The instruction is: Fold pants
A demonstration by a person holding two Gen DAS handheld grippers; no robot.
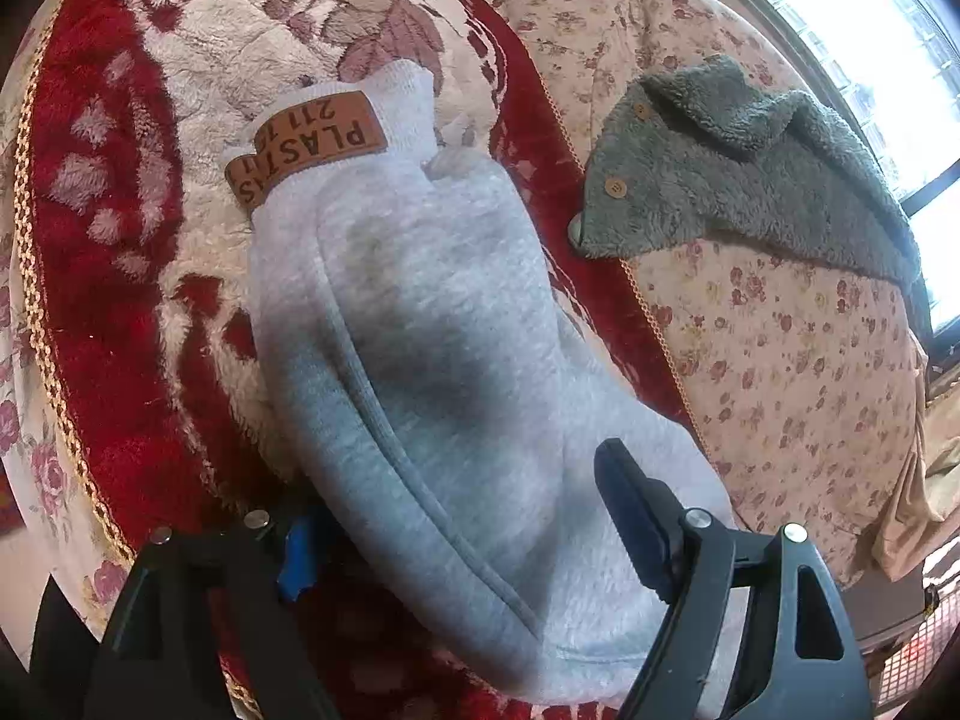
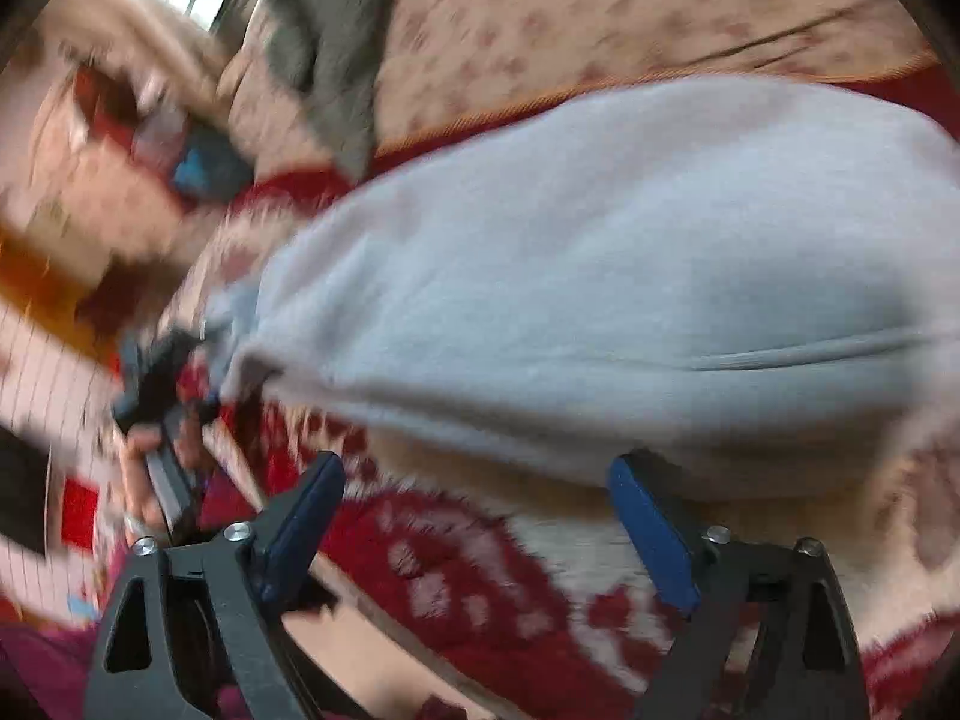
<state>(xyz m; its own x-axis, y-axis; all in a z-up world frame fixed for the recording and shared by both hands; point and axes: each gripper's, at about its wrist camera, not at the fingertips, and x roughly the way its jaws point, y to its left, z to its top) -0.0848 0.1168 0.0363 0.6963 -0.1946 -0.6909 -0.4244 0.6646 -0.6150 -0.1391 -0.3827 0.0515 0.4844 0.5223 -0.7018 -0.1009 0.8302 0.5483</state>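
Light grey sweatpants point(image 1: 420, 300) lie folded in a long bundle on a red and cream plush blanket point(image 1: 108, 240). A brown leather label point(image 1: 306, 150) shows at their far end. My left gripper point(image 1: 462, 534) is open astride the near end; the right finger point(image 1: 630, 516) stands free of the cloth, and the left finger point(image 1: 300, 558) is partly hidden under it. In the blurred right wrist view the pants point(image 2: 600, 270) lie just beyond my open right gripper point(image 2: 474, 504), which has only blanket point(image 2: 480, 600) between its fingers. The left gripper point(image 2: 150, 372) shows there too, held by a hand point(image 2: 144, 468).
A grey fleece garment with buttons point(image 1: 720, 180) lies on a floral sheet point(image 1: 780, 360) to the right of the blanket. A bright window point(image 1: 900, 30) runs along the far right. The fleece point(image 2: 324, 48) also appears at the top of the right wrist view.
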